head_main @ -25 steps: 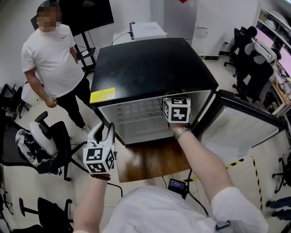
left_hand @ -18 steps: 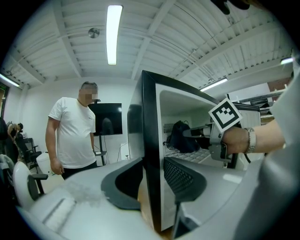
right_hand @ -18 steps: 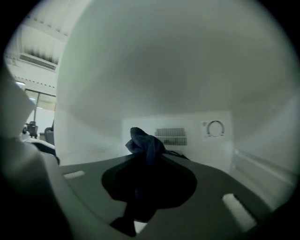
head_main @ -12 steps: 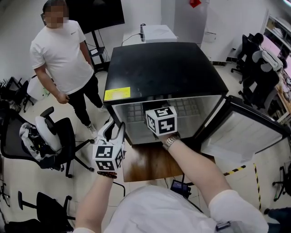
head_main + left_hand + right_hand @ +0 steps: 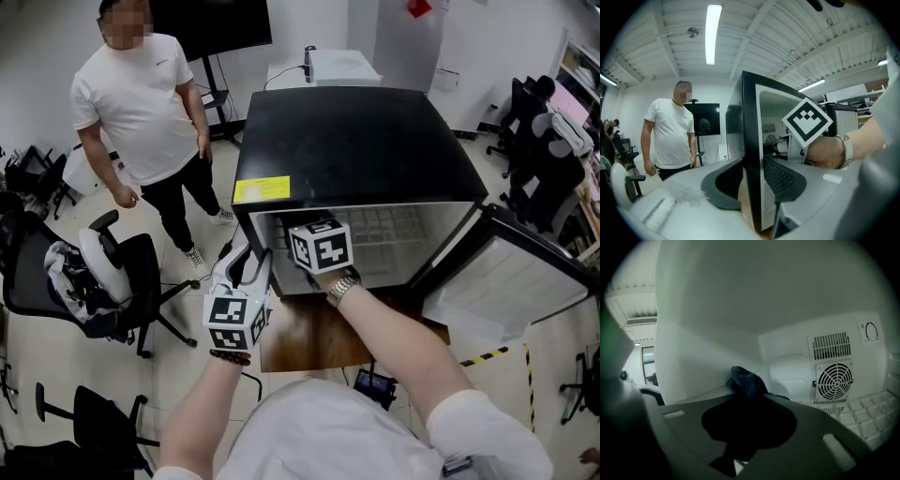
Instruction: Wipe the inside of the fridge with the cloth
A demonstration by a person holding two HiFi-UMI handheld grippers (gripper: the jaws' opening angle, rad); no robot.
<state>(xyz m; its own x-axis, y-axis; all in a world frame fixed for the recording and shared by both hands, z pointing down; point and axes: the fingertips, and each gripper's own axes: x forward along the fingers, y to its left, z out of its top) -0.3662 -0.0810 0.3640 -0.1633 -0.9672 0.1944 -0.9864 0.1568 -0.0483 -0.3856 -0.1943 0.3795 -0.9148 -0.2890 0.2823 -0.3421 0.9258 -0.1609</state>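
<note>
The black mini fridge stands with its door swung open to the right. My right gripper reaches into the left part of the compartment, its jaws hidden behind its marker cube. In the right gripper view it is shut on a dark blue cloth, which lies against the white left inner wall. My left gripper sits at the fridge's front left edge. In the left gripper view its jaws straddle and clamp that black wall edge.
A person in a white shirt stands to the fridge's left. An office chair is close beside my left arm. A fan grille and a wire shelf line the fridge's back. A wooden board lies below the opening.
My right gripper has swept from the right side of the fridge's inside over to the left wall, carrying the cloth. The left gripper has stayed at the fridge's edge.
</note>
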